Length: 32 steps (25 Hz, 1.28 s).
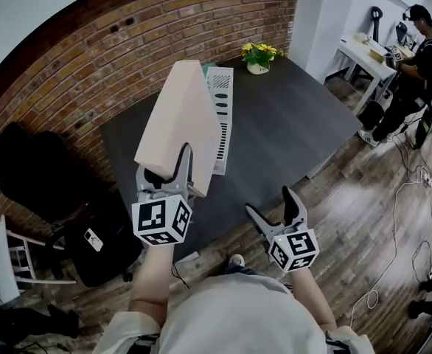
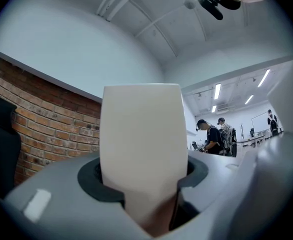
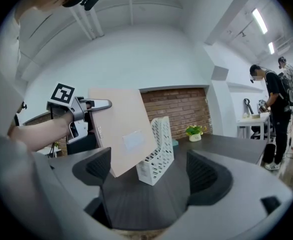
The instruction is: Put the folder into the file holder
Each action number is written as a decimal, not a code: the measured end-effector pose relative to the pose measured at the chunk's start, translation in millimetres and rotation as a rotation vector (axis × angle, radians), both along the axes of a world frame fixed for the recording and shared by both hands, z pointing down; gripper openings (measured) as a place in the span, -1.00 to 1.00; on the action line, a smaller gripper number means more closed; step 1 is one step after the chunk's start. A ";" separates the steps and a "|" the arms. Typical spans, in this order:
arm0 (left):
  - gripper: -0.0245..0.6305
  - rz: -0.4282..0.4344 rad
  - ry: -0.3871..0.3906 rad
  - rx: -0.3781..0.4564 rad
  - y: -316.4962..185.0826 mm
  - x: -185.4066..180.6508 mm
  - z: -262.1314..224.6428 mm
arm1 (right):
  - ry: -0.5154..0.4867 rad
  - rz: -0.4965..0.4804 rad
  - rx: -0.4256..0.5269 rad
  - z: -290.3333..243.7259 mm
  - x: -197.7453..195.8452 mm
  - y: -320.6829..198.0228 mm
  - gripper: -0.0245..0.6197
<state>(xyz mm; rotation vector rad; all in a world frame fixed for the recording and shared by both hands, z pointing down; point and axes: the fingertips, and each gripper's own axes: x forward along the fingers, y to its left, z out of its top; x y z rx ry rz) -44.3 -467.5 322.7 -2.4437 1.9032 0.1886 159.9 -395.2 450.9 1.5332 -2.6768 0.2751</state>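
In the head view, the left gripper [image 1: 170, 169] sat at lower centre-left of the frame, its jaws clamped on the bottom edge of the pale pink folder [image 1: 178, 116]. The folder rose from the grip toward the upper middle of the picture, held up off the dark table [image 1: 297, 124] and tilted. In the left gripper view the folder filled the middle of the frame, standing between the two dark pads with both pressing on its sides (the grip was plain to see there).

The white perforated file holder [image 1: 222, 113] stood on the table just to the right of the folder in the head view, partly covered by it. From the right gripper view the holder stood upright at mid-frame, its open top clear, and the folder hung in front of it and to its left, not yet inside.

The right gripper [image 1: 273, 206] was at lower centre-right of the head view, at the table's near edge. Its jaws stood apart with nothing between them; only the tabletop and the holder beyond showed through the gap.

A small yellow-flowered plant [image 1: 259, 54] stood at the table's far corner, before the brick wall [image 1: 91, 57]. A person [image 1: 416, 57] stood at a white desk at the far upper right.
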 end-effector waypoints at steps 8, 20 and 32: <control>-0.09 -0.012 -0.016 0.008 -36.4 15.7 -1.0 | -0.012 -0.014 -0.012 8.2 10.5 -25.4 0.46; -0.09 -0.019 -0.006 0.025 -86.7 34.7 -7.8 | -0.016 -0.008 -0.026 18.6 25.4 -49.8 0.46; -0.09 -0.032 -0.002 0.030 -126.1 44.6 -11.3 | -0.016 0.014 -0.044 27.4 35.5 -71.9 0.46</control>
